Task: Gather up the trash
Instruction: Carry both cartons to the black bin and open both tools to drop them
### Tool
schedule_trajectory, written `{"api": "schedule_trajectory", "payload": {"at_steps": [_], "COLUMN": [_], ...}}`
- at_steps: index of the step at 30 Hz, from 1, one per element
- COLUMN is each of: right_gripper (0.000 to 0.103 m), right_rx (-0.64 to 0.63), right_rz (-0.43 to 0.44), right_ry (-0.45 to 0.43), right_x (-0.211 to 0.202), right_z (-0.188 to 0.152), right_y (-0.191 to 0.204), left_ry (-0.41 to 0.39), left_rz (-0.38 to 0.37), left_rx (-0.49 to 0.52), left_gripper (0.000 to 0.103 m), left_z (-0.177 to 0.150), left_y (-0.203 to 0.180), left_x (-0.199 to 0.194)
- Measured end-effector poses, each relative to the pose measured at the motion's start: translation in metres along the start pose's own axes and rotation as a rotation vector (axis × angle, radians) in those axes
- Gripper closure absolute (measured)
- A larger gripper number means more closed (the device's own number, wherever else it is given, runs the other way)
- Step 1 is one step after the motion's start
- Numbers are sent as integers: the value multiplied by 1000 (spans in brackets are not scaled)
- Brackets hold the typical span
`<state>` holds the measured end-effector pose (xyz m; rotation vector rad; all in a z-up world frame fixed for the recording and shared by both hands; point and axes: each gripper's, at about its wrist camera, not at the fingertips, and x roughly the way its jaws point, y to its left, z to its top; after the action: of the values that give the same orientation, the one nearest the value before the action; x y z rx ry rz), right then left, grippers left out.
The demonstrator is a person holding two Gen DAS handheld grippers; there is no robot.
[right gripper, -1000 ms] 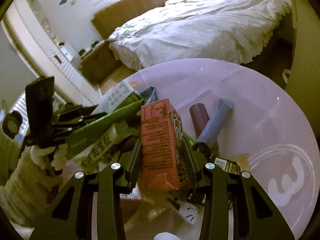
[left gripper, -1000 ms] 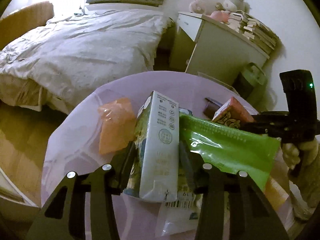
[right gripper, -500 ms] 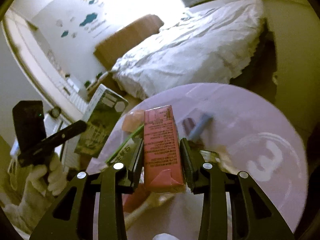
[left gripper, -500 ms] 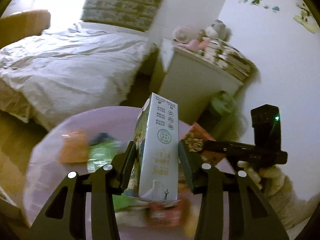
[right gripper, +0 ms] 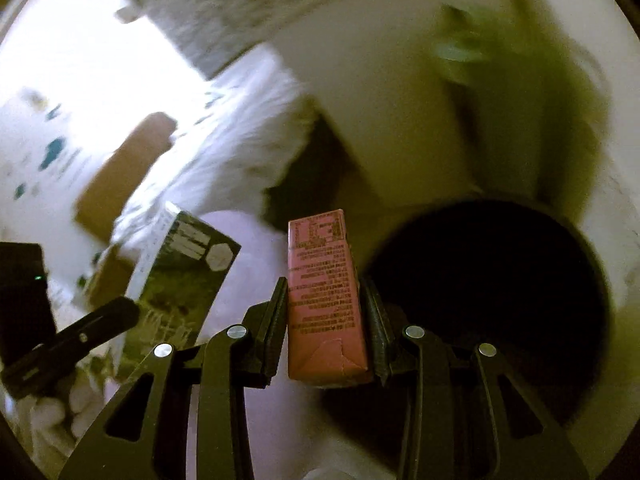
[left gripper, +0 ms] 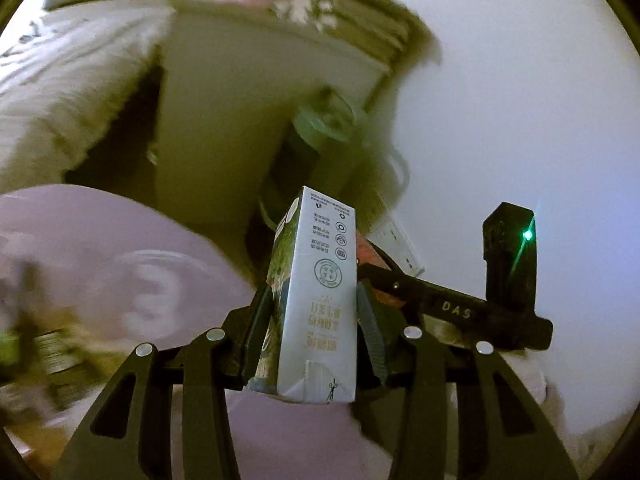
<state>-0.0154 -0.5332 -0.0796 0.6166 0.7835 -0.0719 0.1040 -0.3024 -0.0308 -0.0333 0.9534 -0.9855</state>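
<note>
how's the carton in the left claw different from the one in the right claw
The white carton in the left claw is white with green artwork on one side; the pink carton in the right claw is pink all over. The white carton looks taller and bulkier, the pink carton smaller. Both stand upright, clamped between pads, covered in small print.

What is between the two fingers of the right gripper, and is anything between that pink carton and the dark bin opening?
Right wrist view: the pink drink carton sits clamped in the right gripper; only its right finger separates it from the dark round bin opening.
</note>
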Motion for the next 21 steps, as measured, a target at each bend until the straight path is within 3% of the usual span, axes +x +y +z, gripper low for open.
{"api": "schedule_trajectory", "payload": {"at_steps": [5,12,21], "right_gripper": [66,66,66], "right_rx": [59,101,92], "right_rz": [-96,-160,-211], "right_ry": [18,62,112], "right_x": [12,33,61], "right_z": [-5,-20,-16], "right_y": [-57,-110,-110], "left_ry": [106,216,309], "left_rz": [19,44,100], "left_rx": [-15,16,17], "left_gripper": [60,60,60], "left_z": [12,12,4], "left_y": [-15,-29,-25], "left_x": [76,136,173]}}
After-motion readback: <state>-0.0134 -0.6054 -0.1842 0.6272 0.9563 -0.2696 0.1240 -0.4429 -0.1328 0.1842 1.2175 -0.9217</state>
